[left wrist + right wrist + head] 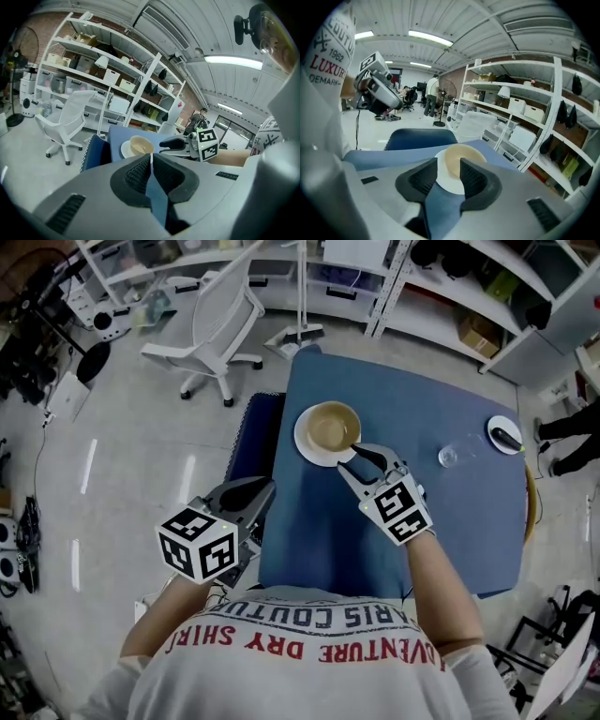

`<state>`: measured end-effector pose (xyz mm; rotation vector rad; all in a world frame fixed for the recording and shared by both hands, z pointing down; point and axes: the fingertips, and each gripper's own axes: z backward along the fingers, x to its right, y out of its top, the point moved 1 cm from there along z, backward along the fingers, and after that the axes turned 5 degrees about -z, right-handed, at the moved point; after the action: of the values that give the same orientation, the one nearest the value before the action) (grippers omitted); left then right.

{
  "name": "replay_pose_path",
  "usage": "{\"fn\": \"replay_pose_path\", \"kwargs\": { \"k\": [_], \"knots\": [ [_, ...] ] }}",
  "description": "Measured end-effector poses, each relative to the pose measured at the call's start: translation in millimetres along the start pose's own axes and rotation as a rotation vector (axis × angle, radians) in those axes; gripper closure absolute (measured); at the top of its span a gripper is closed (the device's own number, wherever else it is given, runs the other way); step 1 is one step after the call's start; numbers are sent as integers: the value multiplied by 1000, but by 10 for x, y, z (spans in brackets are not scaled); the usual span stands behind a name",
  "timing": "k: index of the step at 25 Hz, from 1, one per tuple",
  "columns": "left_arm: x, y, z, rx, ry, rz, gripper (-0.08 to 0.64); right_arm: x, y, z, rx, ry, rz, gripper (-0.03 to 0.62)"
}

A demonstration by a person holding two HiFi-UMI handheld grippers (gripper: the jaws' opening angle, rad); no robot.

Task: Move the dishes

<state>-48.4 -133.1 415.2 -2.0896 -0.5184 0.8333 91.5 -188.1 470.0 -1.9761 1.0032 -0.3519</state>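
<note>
Plate (451,185) rim between wide right tongs (449,164); left tongs (151,160) closed; glass (449,457) head view only.

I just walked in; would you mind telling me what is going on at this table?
A person stands at a blue table with a gripper in each hand. The right gripper, jaws apart, is at the near rim of a white plate that carries a beige bowl; it has not closed on the rim. The left gripper hangs off the table's left edge, jaws together and empty. A clear glass and a small white dish sit further right, away from both grippers.
</note>
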Motion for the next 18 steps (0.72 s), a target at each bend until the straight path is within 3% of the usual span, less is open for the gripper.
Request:
{"fn": "replay_pose_path", "kwargs": {
  "k": [3,7,11,14,18],
  "knots": [
    [-96,-39,46,-6,14,6,523,-39,-17,-191,-67,1,125,438],
    [-185,-93,107,-10,34,12,523,-88,-129,-404,-193,-32,393,439],
    [-255,-126,183,-4,49,27,523,-93,-228,-537,-295,-57,601,455],
    [-287,-137,227,-2,57,34,523,-93,-269,-611,-342,-64,704,471],
    [-303,-153,262,1,64,42,523,-88,-313,-671,-376,-73,766,511]
  ]
}}
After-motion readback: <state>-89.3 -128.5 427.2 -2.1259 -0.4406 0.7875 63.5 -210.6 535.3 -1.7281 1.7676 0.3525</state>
